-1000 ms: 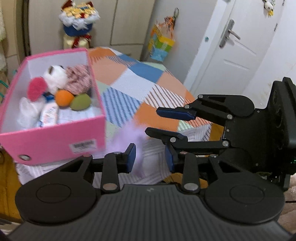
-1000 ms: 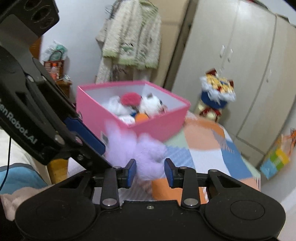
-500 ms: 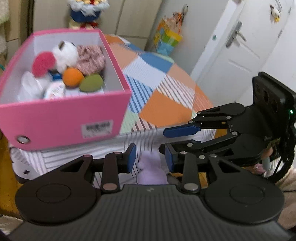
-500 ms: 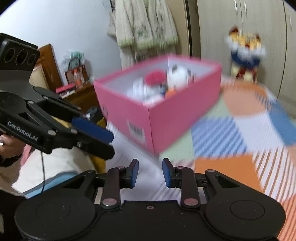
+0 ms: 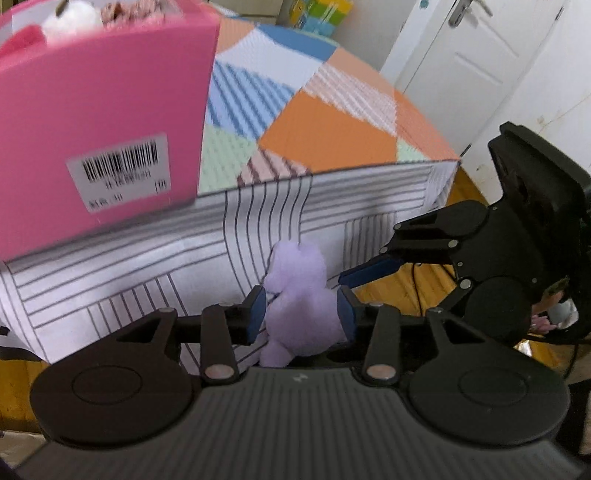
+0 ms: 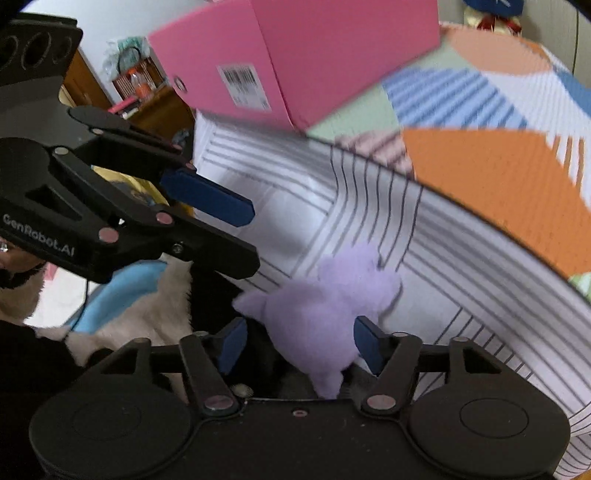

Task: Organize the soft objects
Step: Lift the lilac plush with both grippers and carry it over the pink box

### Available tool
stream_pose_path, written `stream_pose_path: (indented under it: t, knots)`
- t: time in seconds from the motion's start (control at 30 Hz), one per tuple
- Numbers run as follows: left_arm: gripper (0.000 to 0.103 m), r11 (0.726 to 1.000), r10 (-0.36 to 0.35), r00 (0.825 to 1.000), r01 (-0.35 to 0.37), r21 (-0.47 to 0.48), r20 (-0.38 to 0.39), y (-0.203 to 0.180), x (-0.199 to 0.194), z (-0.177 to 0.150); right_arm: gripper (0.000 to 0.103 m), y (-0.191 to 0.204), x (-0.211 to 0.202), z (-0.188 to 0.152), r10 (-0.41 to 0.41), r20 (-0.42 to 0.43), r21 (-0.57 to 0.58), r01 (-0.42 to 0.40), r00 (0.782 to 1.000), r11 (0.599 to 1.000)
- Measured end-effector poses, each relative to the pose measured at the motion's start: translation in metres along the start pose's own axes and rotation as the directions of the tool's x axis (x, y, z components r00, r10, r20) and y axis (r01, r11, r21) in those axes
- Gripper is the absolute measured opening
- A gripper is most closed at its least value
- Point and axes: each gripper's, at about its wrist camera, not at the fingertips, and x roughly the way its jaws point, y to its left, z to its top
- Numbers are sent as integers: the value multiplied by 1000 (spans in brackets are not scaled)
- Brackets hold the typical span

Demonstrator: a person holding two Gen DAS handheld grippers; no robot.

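While your left claw (image 5: pixel 301 308) looks forward, its blue-padded fingers stand apart with the small lilac fleece plush toy (image 5: pixel 299 295) framed between them. The fuzzy flanks sit right at both pads, but whether they are pinched you cannot tell from this view alone. The toy hangs low, in front of the draped white sheet with thin grey stripes (image 5: pixel 147 266), below the bed's top edge. Up on the bed's patchwork quilt of orange, blue and green panels (image 5: pixel 325 129) sits the pink cardboard box (image 5: pixel 103 92), smooth-sided and bearing a barcode label (image 5: pixel 120 171). A white fluffy toy (image 5: pixel 74 16) peeps over its rim. Your right claw (image 5: pixel 384 254) reaches in from the right, fingers parted, just beside the lilac toy.

From the right wrist view, your right claw (image 6: pixel 297 345) is spread wide. The lilac toy (image 6: pixel 325 317), soft and lumpy with a pointed ear, lies between the fingers, nearer the right-hand pad. Your left claw (image 6: pixel 255 236) shows at the left, fingers apart and holding nothing, above the toy. The pink box (image 6: pixel 314 51) sits above on the quilt (image 6: pixel 498 177).
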Motion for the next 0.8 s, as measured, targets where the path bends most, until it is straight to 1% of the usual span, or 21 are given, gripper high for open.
stream_pose_path:
  t: [0.1,0.23,0.3,0.37,0.4,0.43,0.53,0.63,0.8]
  knots:
    - [41,1000,-4,1000,4,-9,-29,6,16,-5,72,-4,16,-5,6,-29,7,-6,1000,1000]
    - [41,999,-36,998,36,-11,-49,12,35,-11,73,-3,35,-11,-25,-60,-11,24,998,1000]
    - [41,999,-36,996,35,-17,-83,14,46,-14,73,-4,40,-11,-35,-67,-11,35,997,999]
    - [41,999,-44,993,40,-35,-112,17,55,-18,73,-3,44,-12,-54,-60,-16,53,997,998]
    - [41,998,-55,991,50,-45,-119,18,56,-19,68,-3,44,-12,-63,-56,-21,62,996,998]
    - [41,997,-60,991,54,-50,-117,18,56,-20,62,-2,43,-12,-69,-53,-29,68,996,997]
    - [40,996,-69,991,63,-60,-116,18,52,-21,58,1,39,-14,-57,-53,-30,55,997,998]
    - [40,997,-68,992,64,-45,-110,12,40,-20,57,2,30,-12,-55,-43,-37,53,998,998]
    - [40,998,-55,994,55,-10,-95,-2,10,-20,57,17,2,-11,-43,-6,-77,42,999,996]
